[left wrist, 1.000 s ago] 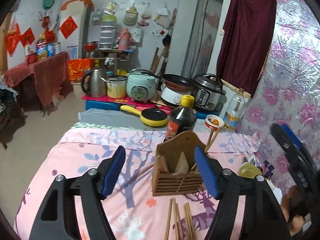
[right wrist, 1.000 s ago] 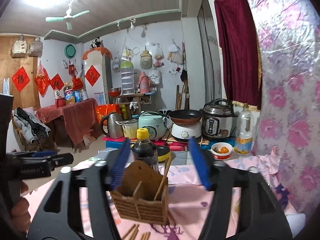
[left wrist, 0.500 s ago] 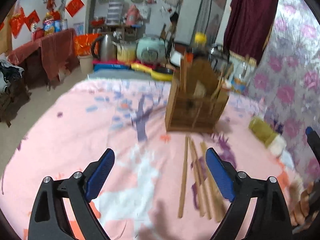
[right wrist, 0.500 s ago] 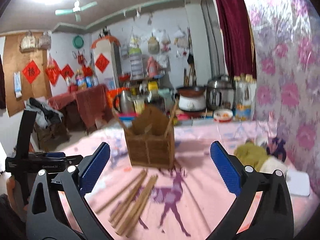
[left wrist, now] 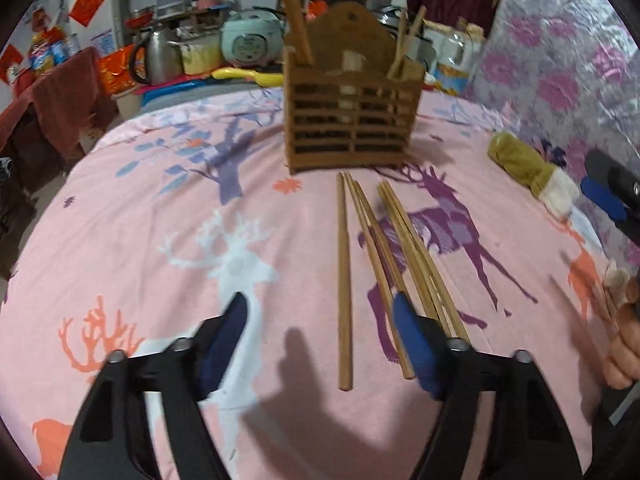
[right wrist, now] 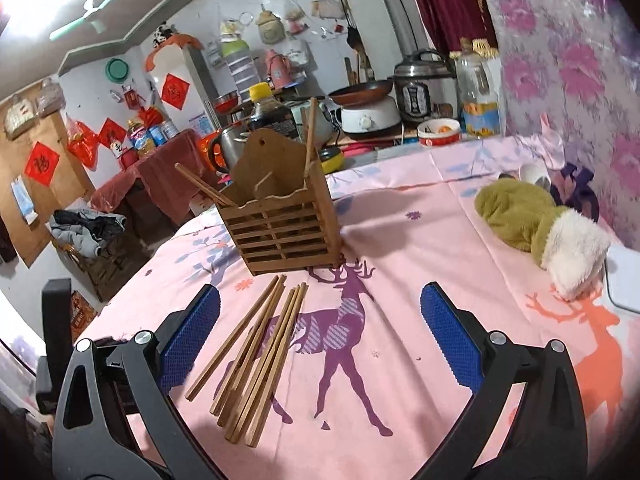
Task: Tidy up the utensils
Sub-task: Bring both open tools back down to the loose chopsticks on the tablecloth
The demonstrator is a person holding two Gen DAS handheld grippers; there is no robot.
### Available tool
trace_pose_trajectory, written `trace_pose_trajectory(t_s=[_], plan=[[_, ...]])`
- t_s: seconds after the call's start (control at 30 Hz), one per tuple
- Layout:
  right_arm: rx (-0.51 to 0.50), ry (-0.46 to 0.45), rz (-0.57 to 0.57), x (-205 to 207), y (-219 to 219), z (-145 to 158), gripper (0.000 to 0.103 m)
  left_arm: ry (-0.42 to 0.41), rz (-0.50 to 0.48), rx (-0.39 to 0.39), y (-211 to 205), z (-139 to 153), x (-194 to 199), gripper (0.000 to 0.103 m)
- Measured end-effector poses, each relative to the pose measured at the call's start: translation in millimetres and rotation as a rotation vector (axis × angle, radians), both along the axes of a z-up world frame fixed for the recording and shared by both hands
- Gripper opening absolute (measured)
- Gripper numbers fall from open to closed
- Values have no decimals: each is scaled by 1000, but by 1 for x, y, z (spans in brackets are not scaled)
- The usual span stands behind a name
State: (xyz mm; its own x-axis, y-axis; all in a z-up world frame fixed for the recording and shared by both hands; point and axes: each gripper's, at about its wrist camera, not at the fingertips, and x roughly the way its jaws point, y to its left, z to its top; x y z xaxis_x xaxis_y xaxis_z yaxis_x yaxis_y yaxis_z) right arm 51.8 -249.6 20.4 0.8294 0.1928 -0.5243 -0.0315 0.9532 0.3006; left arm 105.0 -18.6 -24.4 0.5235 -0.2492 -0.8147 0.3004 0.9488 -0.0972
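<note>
Several wooden chopsticks (left wrist: 384,256) lie loose on the pink deer-print cloth, in front of a slatted wooden utensil holder (left wrist: 352,120) that has a few chopsticks standing in it. My left gripper (left wrist: 320,344) hangs low over the near ends of the chopsticks; its jaws are closing, one single chopstick (left wrist: 344,280) lies between them, and the pads do not press on it. In the right wrist view the same chopsticks (right wrist: 260,344) lie left of centre below the holder (right wrist: 280,224). My right gripper (right wrist: 320,336) stands wide open, holding nothing.
A green and white plush glove (right wrist: 540,224) lies on the cloth at the right. A dark sauce bottle (right wrist: 268,112) stands behind the holder. Pots, a kettle and cookers crowd the far edge. A hand (left wrist: 620,344) shows at the right edge of the left wrist view.
Both grippers have dropped toward the cloth and tilted down. The chopsticks now lie close under them. The left jaws widened and then narrowed; the right jaws opened wide.
</note>
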Motion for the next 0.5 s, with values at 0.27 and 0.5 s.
trace_pose_trajectory(t_s=[0.27, 0.5], plan=[[-35, 1, 0, 2, 7, 1, 97, 85, -61, -3, -14, -20, 6, 38], [-54, 14, 0, 3, 9, -2, 97, 76, -35, 83, -20, -30, 12, 6]])
